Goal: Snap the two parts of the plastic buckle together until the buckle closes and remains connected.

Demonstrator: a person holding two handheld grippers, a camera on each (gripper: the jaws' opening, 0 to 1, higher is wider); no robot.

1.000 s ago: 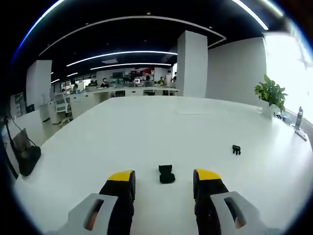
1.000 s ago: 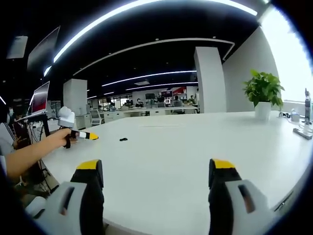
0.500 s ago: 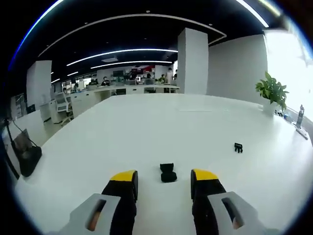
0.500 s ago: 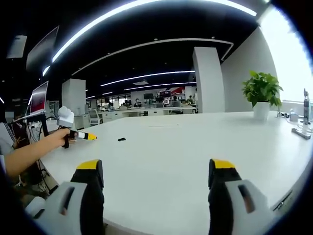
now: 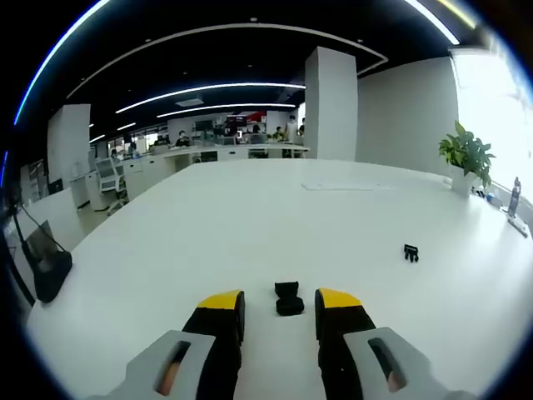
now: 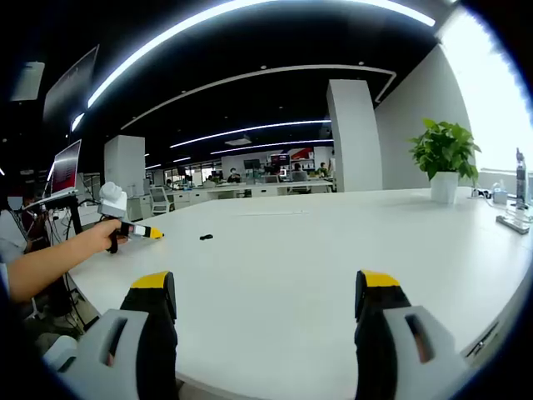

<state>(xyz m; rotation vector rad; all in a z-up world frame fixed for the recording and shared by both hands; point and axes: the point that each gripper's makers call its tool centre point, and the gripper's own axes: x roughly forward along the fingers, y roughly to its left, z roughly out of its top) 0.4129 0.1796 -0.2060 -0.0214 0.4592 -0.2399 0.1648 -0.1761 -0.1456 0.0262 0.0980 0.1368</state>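
Your left gripper [image 5: 278,307] brackets the small black plastic buckle piece [image 5: 289,297], jaws parted; your right gripper [image 6: 265,292] gapes wide.

No readable text, label, brand or number is seen; distant signs are too blurred.

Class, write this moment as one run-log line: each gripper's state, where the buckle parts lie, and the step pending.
left gripper: open, astride near buckle part | right gripper: open, holding nothing | second buckle part: apart, on white table | pending: grasp
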